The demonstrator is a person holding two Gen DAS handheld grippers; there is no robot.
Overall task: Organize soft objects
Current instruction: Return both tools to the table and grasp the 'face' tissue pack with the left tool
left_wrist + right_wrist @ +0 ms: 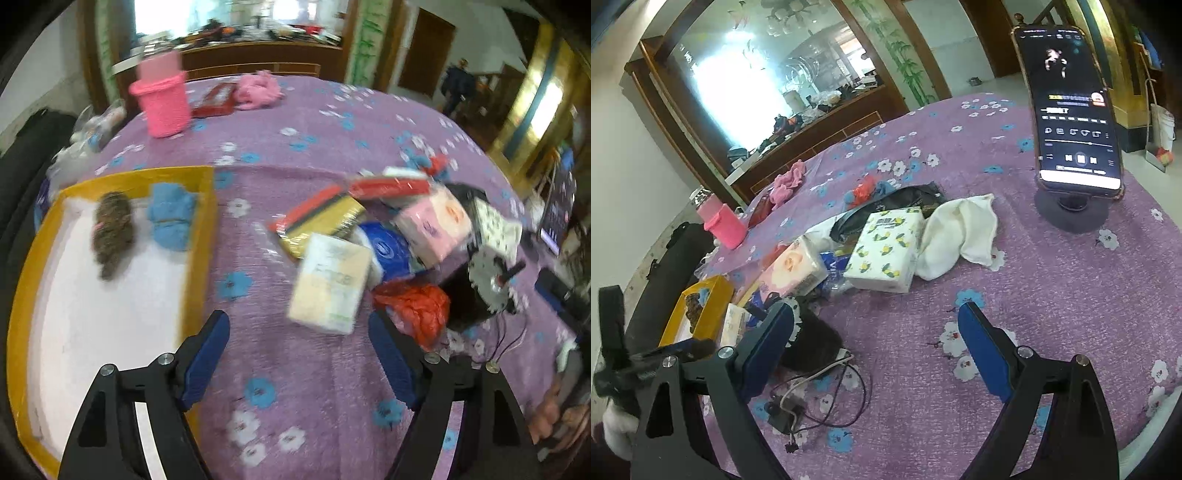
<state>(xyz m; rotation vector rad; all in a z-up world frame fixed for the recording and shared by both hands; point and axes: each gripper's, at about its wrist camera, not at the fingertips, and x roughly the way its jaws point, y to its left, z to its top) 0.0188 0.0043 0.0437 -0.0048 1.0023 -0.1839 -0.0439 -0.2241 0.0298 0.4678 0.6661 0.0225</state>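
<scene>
A yellow-rimmed box (201,236) with a white floor holds a brown fuzzy item (112,230) and a blue cloth (170,218). My left gripper (297,332) is open and empty, right of the box, just short of a pale tissue pack (330,284). A pile of tissue packs lies beyond: a pink one (436,225), a lemon-print one (886,253). A white cloth (960,232) lies right of the lemon pack. My right gripper (877,321) is open and empty over the purple cloth (1052,280).
A pink knitted basket (164,105) and a pink cloth (258,90) sit at the far side. A red plastic bag (413,308) lies by my left gripper. A phone on a stand (1071,114) is at the right. Wires and a small plug (798,402) lie near my right gripper.
</scene>
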